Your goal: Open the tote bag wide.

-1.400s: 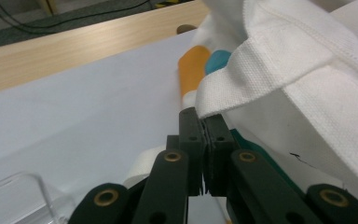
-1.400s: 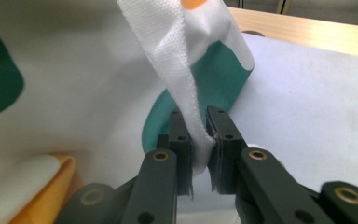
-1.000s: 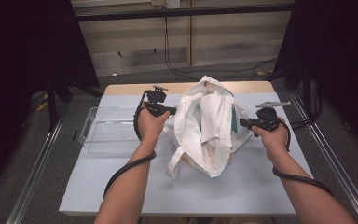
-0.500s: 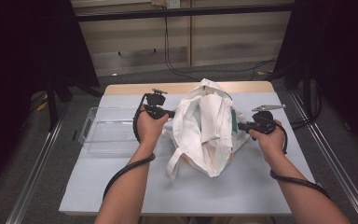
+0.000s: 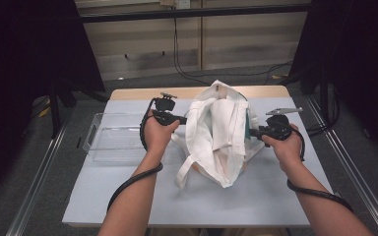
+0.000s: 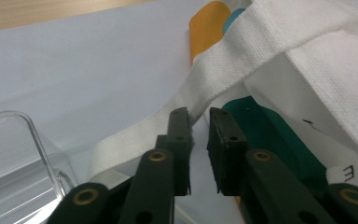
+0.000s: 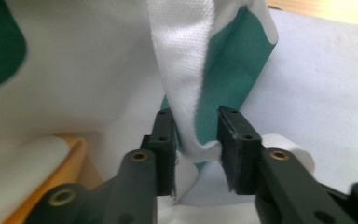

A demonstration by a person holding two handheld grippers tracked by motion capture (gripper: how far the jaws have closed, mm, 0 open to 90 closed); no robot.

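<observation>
A white tote bag (image 5: 216,137) with teal and orange patches stands slumped in the middle of the table. My left gripper (image 5: 179,118) is at the bag's left side. In the left gripper view (image 6: 198,122) its jaws keep a narrow gap, and a white strap (image 6: 242,60) crosses just beyond the tips, touching the left jaw. My right gripper (image 5: 252,132) is at the bag's right side. In the right gripper view (image 7: 196,140) a folded white and teal rim of the bag (image 7: 186,93) fills the space between the jaws.
A clear plastic tray (image 5: 110,140) lies on the table left of the left hand; its corner (image 6: 23,140) is in the left gripper view. The pale tabletop (image 5: 256,196) stretches in front of the bag. Black cables trail from both grippers along the forearms.
Almost nothing differs. The right hand has shifted slightly toward the bag; the left hand and the bag stay in place.
</observation>
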